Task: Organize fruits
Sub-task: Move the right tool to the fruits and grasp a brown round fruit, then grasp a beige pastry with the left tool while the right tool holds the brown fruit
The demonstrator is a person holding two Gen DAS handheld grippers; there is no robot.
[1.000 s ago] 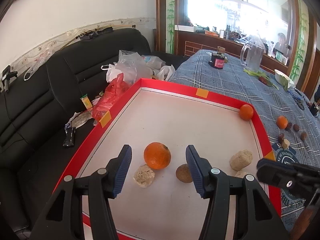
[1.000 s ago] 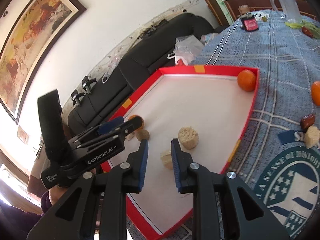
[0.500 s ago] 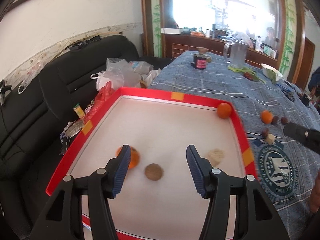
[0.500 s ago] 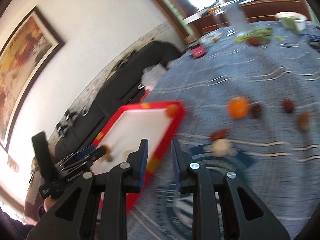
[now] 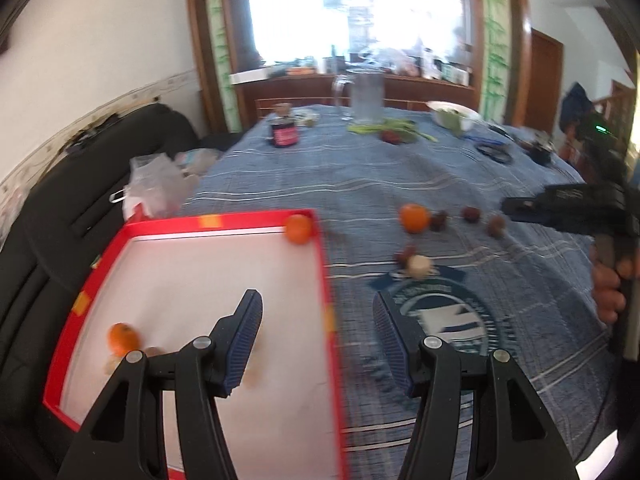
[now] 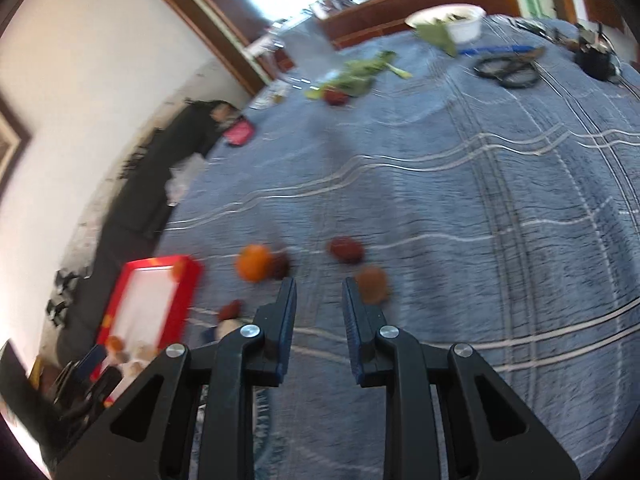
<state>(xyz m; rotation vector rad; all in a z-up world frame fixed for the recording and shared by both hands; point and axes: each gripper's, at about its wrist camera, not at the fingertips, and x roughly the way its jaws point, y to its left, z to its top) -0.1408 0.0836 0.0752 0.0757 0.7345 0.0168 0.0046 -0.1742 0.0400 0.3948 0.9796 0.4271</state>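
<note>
Left wrist view: my left gripper point(image 5: 318, 338) hangs wide open and empty, straddling the right rim of the red tray point(image 5: 325, 280), one finger over the white floor and the other over the blue tablecloth point(image 5: 360, 184). Inside the tray one orange point(image 5: 298, 229) sits in the far right corner and another point(image 5: 122, 337) near the left rim, with pale lumps beside it that are too blurred for me to name. Out on the cloth lie a loose orange point(image 5: 414, 218), a small dark fruit point(image 5: 439, 220) touching it, two more small fruits point(image 5: 470, 213) further right, and a pale round piece point(image 5: 418, 266) nearer me.

My right gripper point(image 6: 318, 304) is also empty, its jaws parted only narrowly, aimed at the cloth between the loose orange point(image 6: 253, 262) and a brown fruit point(image 6: 372, 285) just beside my right finger.

The risks, as I judge them: that narrow gap is too small for the orange, so closing in without opening wider would shove it and send it rolling, taking the dark fruit with it. The wrinkled cloth could steer a nudged fruit off. My left finger sits close to the tray rim and could knock it.
</note>
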